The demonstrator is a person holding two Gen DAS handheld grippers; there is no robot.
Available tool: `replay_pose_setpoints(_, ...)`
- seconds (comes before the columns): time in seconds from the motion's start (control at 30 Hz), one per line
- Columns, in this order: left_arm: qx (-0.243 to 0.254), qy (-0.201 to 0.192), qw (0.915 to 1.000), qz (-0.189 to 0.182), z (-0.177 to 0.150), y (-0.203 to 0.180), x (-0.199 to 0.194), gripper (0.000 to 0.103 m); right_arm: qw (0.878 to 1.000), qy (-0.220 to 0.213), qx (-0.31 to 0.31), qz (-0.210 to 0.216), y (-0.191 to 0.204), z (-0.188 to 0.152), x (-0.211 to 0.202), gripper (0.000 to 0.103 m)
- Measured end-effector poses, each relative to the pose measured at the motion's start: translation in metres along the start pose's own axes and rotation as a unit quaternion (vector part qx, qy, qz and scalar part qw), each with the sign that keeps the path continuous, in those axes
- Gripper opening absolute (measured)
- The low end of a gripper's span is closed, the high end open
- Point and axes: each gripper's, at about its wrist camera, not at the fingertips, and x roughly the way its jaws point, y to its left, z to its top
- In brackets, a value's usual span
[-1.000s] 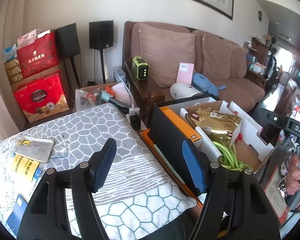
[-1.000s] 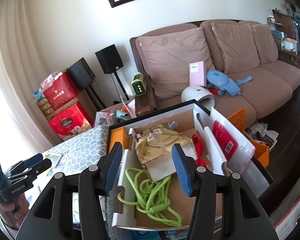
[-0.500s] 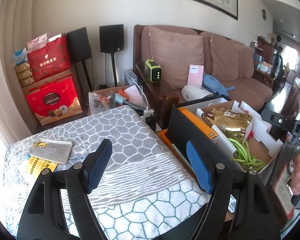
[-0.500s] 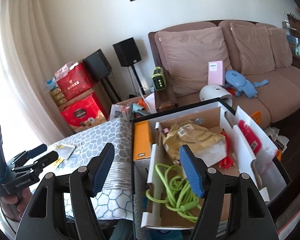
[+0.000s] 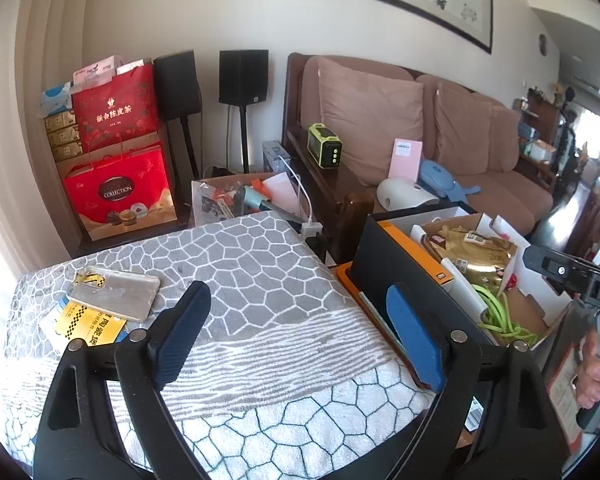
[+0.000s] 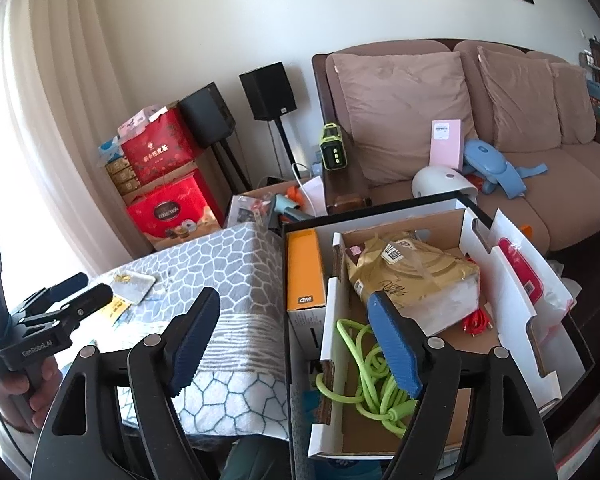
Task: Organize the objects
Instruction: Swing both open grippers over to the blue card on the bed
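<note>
The box (image 6: 404,320), holding a green cord (image 6: 364,372), a gold bag (image 6: 412,272) and an orange carton (image 6: 306,268), sits just beside the towel (image 5: 260,300). Both the left gripper (image 5: 296,336) and right gripper (image 6: 292,344) have just been opening; their jaws stand spread, nothing between them, likely readying a pick.

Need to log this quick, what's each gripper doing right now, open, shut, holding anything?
Left gripper: open, jaws just been opening, nothing between them.
Right gripper: open, jaws just been opening, holding nothing.
</note>
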Motion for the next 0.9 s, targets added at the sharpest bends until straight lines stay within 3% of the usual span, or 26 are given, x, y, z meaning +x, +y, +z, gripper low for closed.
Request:
replay_pose_setpoints(0.3, 0.021, -0.006, 0.9995, 0.024, -0.002, 0.004, -0.004, 0.091, 1.0, 0.0, 0.001, 0.001, 0.0, 0.001, 0.001, 0.08)
replay_pose_setpoints(0.57, 0.004, -0.007, 0.9992, 0.039, -0.009, 0.03, -0.009, 0.094, 1.0, 0.005, -0.009, 0.006, 0.01, -0.001, 0.005, 0.086)
replay_pose_setpoints(0.73, 0.007, -0.006, 0.9977, 0.068, -0.013, 0.044, -0.012, 0.094, 1.0, 0.013, -0.014, 0.016, 0.02, -0.004, 0.012, 0.087)
replay_pose_setpoints(0.9, -0.027, -0.002, 0.9965, 0.078, -0.017, 0.066, -0.01, 0.094, 0.999, 0.021, -0.024, 0.018, 0.029, -0.007, 0.019, 0.087)
